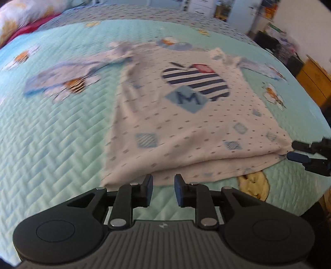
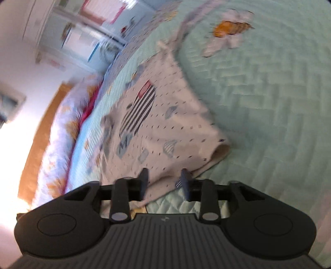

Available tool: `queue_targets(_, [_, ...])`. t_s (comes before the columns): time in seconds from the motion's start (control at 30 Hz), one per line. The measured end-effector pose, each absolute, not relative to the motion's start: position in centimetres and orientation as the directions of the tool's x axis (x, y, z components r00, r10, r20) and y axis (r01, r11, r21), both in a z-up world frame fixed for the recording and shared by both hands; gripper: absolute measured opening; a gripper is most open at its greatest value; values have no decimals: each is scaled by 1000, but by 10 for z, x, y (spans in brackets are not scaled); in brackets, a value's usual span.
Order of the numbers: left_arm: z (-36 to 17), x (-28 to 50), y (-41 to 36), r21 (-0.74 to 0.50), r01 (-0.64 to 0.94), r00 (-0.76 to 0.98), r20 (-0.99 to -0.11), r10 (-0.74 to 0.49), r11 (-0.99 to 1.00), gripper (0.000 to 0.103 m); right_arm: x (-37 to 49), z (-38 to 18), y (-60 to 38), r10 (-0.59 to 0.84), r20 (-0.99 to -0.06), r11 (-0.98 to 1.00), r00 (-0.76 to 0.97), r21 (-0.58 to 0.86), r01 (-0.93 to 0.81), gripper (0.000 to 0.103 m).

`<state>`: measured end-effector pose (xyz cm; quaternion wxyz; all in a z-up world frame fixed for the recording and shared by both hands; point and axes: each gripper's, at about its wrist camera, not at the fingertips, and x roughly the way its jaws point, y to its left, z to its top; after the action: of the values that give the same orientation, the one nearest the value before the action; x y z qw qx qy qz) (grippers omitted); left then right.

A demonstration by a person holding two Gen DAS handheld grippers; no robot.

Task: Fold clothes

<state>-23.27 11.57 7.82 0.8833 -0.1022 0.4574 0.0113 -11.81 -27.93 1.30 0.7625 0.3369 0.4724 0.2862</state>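
Observation:
A white dotted shirt [image 1: 186,128] with a striped apple print and a blue "M" patch lies flat on the mint quilted bedspread [image 1: 51,144]. Its hem faces me. My left gripper [image 1: 163,186] hovers just short of the hem's left part, open, with nothing between its fingers. My right gripper [image 1: 298,152] sits at the hem's right corner. In the right wrist view the shirt [image 2: 165,128] runs away from the right gripper [image 2: 164,179], whose jaws stand apart with the loose corner of the cloth lying between them, not pinched.
A pale bluish cloth [image 1: 62,76], blurred, stretches left from the shirt's top. Flowered pillows [image 1: 16,18] lie at the bed's far left. Wooden furniture [image 1: 316,82] stands past the right bed edge. Bare quilt [image 2: 269,103] spreads beside the shirt.

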Motion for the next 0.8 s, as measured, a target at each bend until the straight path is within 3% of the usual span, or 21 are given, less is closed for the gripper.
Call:
queue_targets(0.03, [78, -229, 112, -174, -100, 580, -810, -84, 980, 24, -117, 10, -285, 757, -515, 591, 403, 802, -85, 49])
queue_targets(0.17, [74, -222, 104, -186, -76, 571, -814, -110, 980, 25, -115, 4, -299, 758, -486, 545, 436, 838, -13, 53])
queue_targets(0.37, [72, -219, 104, -225, -77, 570, -809, -142, 971, 25, -116, 0, -283, 791, -488, 517, 369, 856, 22, 54])
queue_targets(0.5, [82, -210, 83, -229, 38, 585, -784, -208, 973, 25, -113, 1, -266, 773, -535, 553, 343, 832, 51, 54])
queue_targets(0.63, [86, -200, 48, -167, 177, 588, -772, -240, 970, 25, -111, 0, -267, 760, -552, 539, 343, 830, 143, 54])
queue_targets(0.8, [81, -182, 12, -69, 277, 591, -774, -226, 958, 25, -112, 3, -268, 759, -537, 528, 369, 839, 135, 55])
